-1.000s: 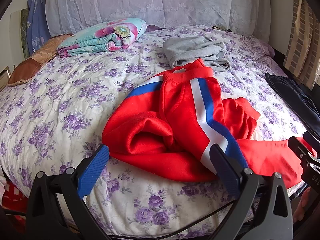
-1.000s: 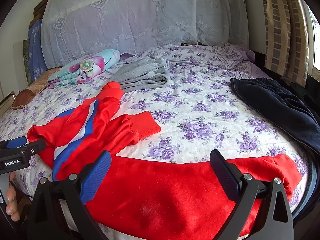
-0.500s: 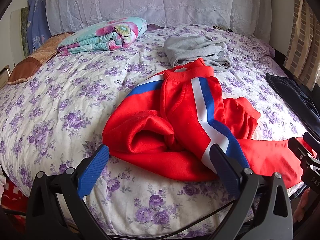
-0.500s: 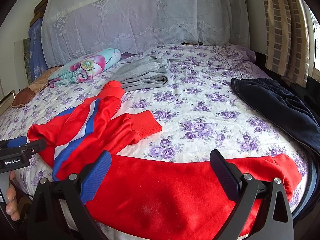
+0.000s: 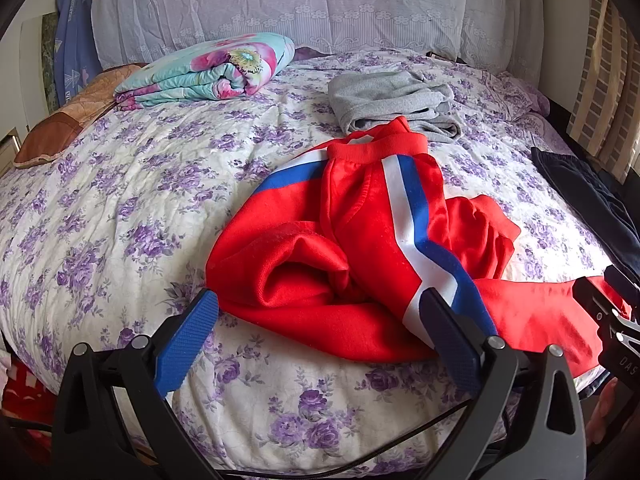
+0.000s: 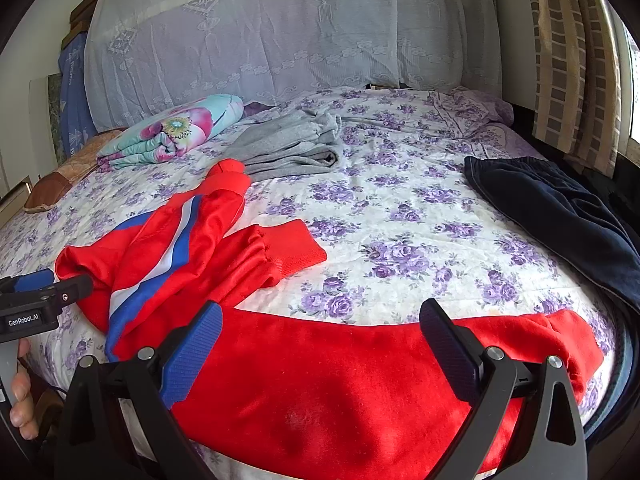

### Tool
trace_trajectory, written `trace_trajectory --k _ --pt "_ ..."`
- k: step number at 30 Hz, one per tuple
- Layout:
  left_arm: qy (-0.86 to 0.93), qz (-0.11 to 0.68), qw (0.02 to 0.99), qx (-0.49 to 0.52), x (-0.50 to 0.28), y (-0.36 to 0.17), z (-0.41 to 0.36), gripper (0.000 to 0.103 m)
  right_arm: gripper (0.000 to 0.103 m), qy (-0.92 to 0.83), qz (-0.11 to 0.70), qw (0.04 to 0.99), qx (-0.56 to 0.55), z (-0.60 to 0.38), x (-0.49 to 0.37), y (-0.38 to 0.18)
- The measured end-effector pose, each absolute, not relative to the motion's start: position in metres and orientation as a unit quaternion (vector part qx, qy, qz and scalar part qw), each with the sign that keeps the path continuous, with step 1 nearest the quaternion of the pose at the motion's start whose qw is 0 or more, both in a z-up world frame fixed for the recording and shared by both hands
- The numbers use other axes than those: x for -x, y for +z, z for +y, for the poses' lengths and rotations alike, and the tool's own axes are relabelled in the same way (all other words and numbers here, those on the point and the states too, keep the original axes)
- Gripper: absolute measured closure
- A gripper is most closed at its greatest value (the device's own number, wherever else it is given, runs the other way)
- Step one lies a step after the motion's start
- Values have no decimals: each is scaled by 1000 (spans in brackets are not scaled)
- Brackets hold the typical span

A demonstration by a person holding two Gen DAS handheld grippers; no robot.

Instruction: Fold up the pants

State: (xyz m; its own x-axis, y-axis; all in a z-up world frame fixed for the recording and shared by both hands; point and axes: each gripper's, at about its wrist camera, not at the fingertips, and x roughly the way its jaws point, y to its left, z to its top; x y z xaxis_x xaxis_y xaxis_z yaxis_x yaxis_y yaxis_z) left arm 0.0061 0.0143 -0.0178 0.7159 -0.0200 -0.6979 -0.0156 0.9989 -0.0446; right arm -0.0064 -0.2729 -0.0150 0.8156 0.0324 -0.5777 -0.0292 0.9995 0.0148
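Note:
Red pants [image 5: 360, 240] with a white and blue side stripe lie crumpled on the flowered bed [image 5: 120, 200]. One leg stretches along the near edge of the bed in the right wrist view [image 6: 340, 380], the other is bunched to the left. My left gripper [image 5: 320, 320] is open and empty, just short of the bunched waist part. My right gripper [image 6: 320, 332] is open and empty above the stretched leg. Each gripper shows at the edge of the other's view.
A folded grey garment [image 5: 392, 100] lies behind the pants. A dark navy garment [image 6: 560, 216] lies at the right bed edge. A folded flowered quilt [image 5: 208, 72] and a brown pillow [image 5: 60, 128] lie at the far left. A curtain [image 6: 572, 60] hangs at the right.
Both views have shifted very slightly toward the bed. The pants have not moved and both grippers stay open.

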Motion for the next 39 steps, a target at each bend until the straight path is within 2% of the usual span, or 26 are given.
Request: trace_trajectory --k 14,23,25,27,28,31,35,38,39 --pt "5 371 928 23 -4 -14 19 5 4 32 309 951 10 -262 3 -14" --pt "74 346 931 85 4 7 91 5 5 185 273 932 152 -157 -14 23" --pt "81 346 929 102 7 8 107 5 11 194 281 924 172 -129 -33 26" --pt "86 346 928 113 7 9 119 5 30 196 313 909 193 -101 -61 18" --pt "88 346 927 116 8 9 122 5 33 191 337 900 199 -88 -77 11" --pt "91 346 926 119 5 9 132 5 34 187 412 871 194 -63 -116 -15" --pt "96 350 924 116 -4 8 139 5 34 192 437 853 210 -44 -126 -31" --pt "94 357 923 106 -19 8 138 5 88 185 457 840 227 -56 -127 -43" --pt "93 357 924 97 -25 10 136 5 91 196 458 841 212 -69 -125 -41"
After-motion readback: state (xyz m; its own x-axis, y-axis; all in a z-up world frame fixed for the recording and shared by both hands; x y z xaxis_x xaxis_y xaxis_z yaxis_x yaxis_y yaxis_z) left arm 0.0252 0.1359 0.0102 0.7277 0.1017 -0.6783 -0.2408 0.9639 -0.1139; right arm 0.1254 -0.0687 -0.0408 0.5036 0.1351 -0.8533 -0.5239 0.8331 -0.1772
